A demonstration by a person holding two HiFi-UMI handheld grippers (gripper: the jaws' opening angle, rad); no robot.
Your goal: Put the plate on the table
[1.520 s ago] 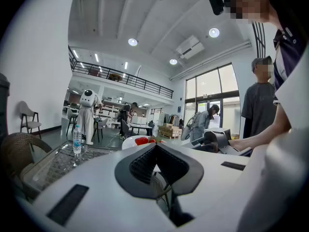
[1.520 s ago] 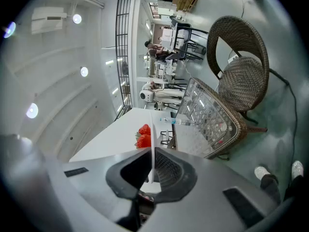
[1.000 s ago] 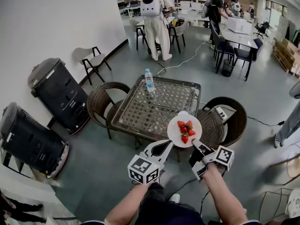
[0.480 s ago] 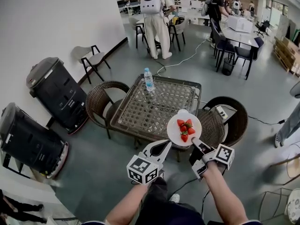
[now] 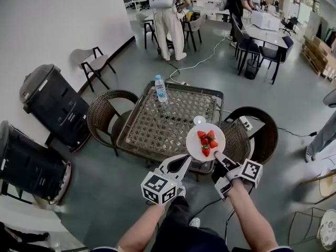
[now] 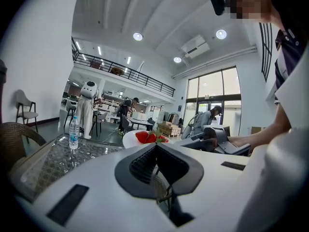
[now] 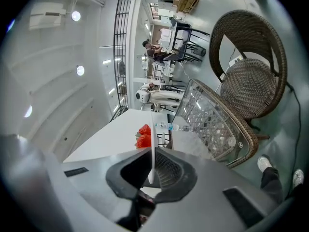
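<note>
Near the right corner of the glass-topped table (image 5: 157,125), seen from the head view, a round white plate (image 5: 194,144) was held face up and roughly level over the table's near edge. Being round, the plate had no long axis of its own. The strawberries (image 5: 206,142) on it formed a short cluster running near to far. The right gripper (image 5: 218,159) had its jaws clamped on the plate's near rim, so the plate projected away from the gripper toward the far side. Whether the plate touched the table could not be judged.

From the right gripper view, the plate (image 7: 116,134) appeared edge-on. Its rim passed as a thin pale line between the closed jaws of the right gripper (image 7: 152,170), with the strawberries (image 7: 144,137) on its upper face to the left of that line.

From the left gripper view, the left gripper (image 6: 157,151) had its jaws together with nothing between them. The plate (image 6: 129,138) and strawberries (image 6: 147,137) lay just beyond its tips, and in the head view the left gripper (image 5: 185,160) pointed toward the plate's near left rim, close to it but apart.

A water bottle (image 5: 160,89) stood upright at the table's far left corner, well apart from the plate. A small white disc (image 5: 199,120) lay on the table just beyond the plate's far rim. One wicker chair (image 5: 102,112) stood at the table's left and another wicker seat (image 5: 257,130) at its right. Two black bins (image 5: 50,106) stood along the left wall.
</note>
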